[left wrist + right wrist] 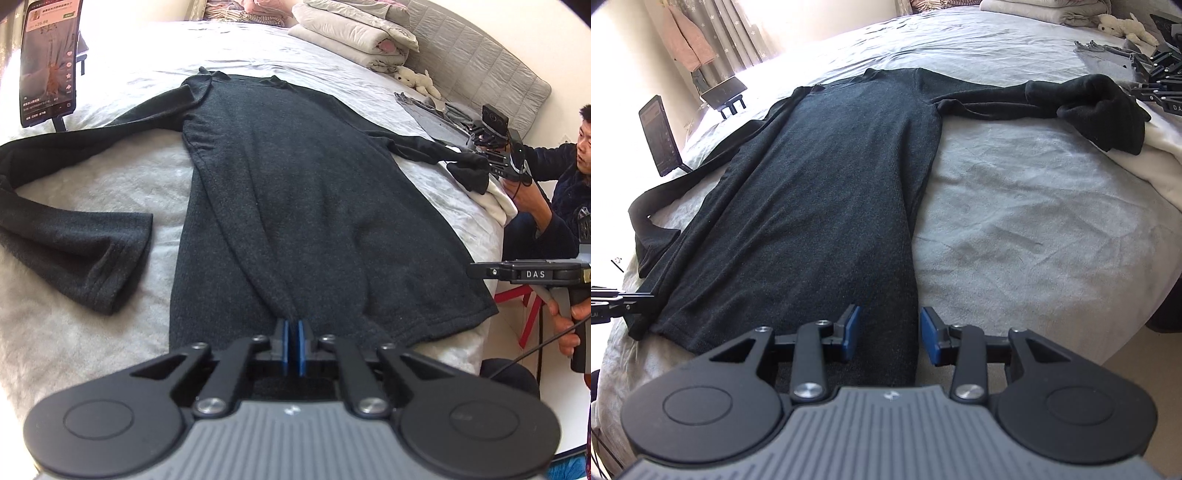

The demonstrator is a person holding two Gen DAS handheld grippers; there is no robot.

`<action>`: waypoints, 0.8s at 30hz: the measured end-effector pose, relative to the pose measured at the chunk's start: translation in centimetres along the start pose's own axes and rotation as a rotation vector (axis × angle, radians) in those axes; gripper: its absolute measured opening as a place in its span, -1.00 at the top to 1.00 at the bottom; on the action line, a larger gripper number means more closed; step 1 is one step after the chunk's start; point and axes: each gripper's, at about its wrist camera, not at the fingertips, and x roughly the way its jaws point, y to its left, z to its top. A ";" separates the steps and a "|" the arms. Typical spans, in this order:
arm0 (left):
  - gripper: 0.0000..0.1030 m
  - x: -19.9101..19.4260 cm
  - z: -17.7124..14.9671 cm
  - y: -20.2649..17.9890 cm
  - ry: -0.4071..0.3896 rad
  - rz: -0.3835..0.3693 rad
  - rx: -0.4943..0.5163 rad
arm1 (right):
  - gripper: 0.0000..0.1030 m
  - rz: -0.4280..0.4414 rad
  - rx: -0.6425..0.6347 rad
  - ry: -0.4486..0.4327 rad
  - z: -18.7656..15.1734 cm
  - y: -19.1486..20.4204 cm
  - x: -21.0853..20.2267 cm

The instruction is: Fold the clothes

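Note:
A dark grey long-sleeved sweater [288, 192] lies flat on the bed, collar at the far end, sleeves spread to both sides. My left gripper [294, 332] is shut on the sweater's near hem, and the cloth puckers toward its blue pads. In the right wrist view the sweater [820, 192] runs from the collar down to my right gripper [889, 332]. That gripper is open, with the sweater's hem corner lying between its two blue pads [851, 332]. My right gripper also shows in the left wrist view [524, 275] at the right edge.
The bed has a pale grey sheet [1034, 221]. Folded quilts [351, 33] and a plush toy [417, 79] lie by the headboard. A phone on a stand [48, 62] stands at the far left. Another person with grippers [495, 147] sits at the right by grey and white clothes.

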 end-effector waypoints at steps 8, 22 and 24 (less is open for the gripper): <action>0.94 -7.0 0.6 4.3 -0.247 0.041 -0.130 | 0.19 -0.004 0.014 -0.026 -1.2 0.1 -1.1; 0.94 -6.1 -3.2 15.0 -0.221 0.158 -0.460 | 0.18 0.000 0.093 -0.047 -2.0 -0.7 -1.8; 0.89 -6.0 -3.3 15.0 -0.227 0.138 -0.473 | 0.18 -0.008 0.096 -0.048 -2.2 -0.8 -2.1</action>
